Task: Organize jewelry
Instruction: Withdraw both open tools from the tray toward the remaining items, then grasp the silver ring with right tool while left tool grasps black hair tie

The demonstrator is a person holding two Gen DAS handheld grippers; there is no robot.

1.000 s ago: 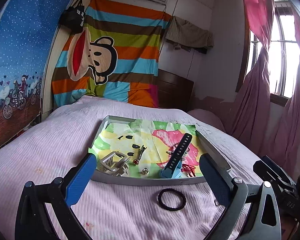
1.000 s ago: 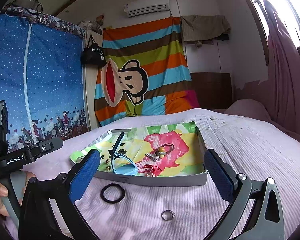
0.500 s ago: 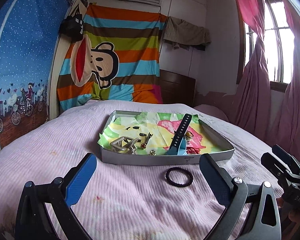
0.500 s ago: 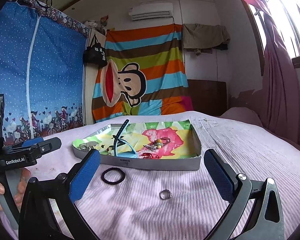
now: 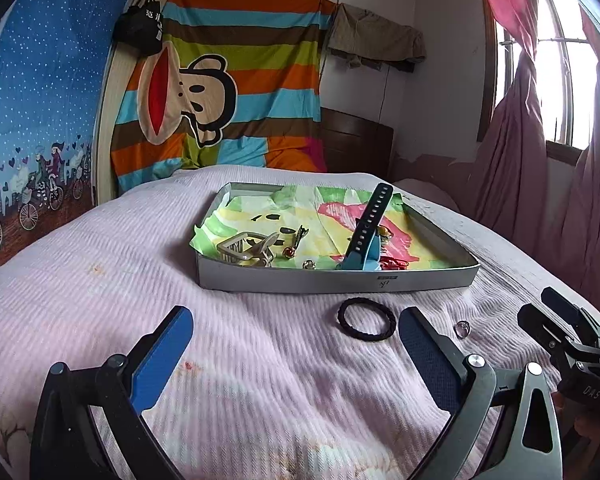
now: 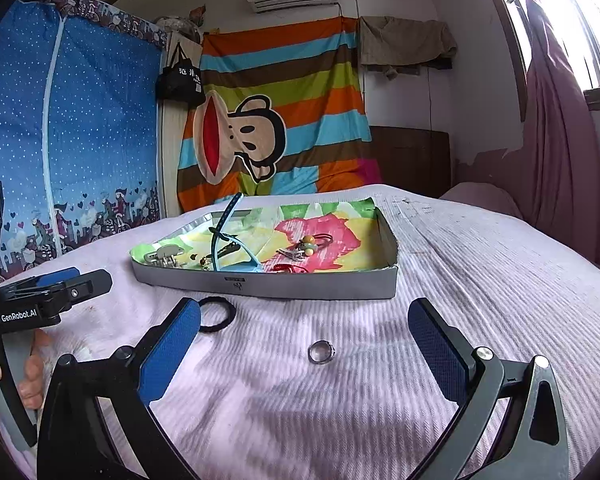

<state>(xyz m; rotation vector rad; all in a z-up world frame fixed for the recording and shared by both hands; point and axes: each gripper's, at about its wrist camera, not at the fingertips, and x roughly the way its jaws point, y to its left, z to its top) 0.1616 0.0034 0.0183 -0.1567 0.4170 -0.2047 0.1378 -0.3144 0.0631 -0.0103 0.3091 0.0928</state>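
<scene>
A grey shallow box (image 5: 332,280) (image 6: 300,286) lined with colourful paper sits on the pink bed. It holds a blue watch strap (image 5: 366,236) (image 6: 224,236), a beige hair claw (image 5: 246,250), hair clips and small beads. A black hair tie (image 5: 366,319) (image 6: 218,314) and a silver ring (image 5: 462,328) (image 6: 321,352) lie on the bedspread in front of the box. My left gripper (image 5: 294,354) is open and empty, short of the hair tie. My right gripper (image 6: 304,350) is open and empty, its jaws on either side of the ring.
The pink bedspread (image 5: 100,280) spreads all round the box. A striped monkey blanket (image 5: 228,100) hangs on the back wall. Pink curtains (image 5: 540,180) hang at the right, a blue wardrobe cover (image 6: 80,140) at the left.
Both grippers have pulled back and dropped lower toward the bed. The box looks farther off, and the ring now lies between the right jaws.
</scene>
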